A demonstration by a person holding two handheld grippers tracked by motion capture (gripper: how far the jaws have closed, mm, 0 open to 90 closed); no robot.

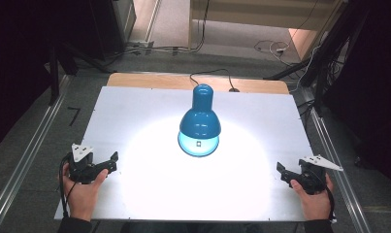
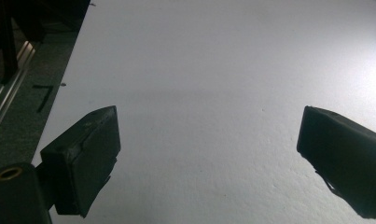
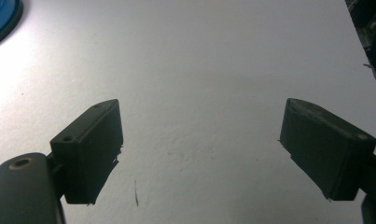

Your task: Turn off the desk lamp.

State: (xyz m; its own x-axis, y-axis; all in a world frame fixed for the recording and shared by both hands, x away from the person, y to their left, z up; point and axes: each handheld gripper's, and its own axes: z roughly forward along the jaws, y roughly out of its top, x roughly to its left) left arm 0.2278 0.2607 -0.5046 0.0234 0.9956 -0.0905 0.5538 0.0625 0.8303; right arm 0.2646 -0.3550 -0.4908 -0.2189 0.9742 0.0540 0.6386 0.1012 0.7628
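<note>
A blue desk lamp (image 1: 199,124) stands lit at the middle of the white table (image 1: 135,107), its shade pointing down at a bright circle of light. The left hand-held gripper (image 1: 113,160) rests at the table's left edge, jaws wide apart — nothing between them. The right hand-held gripper (image 1: 280,171) sits at the right edge, also wide and empty, well apart from the lamp.
</note>
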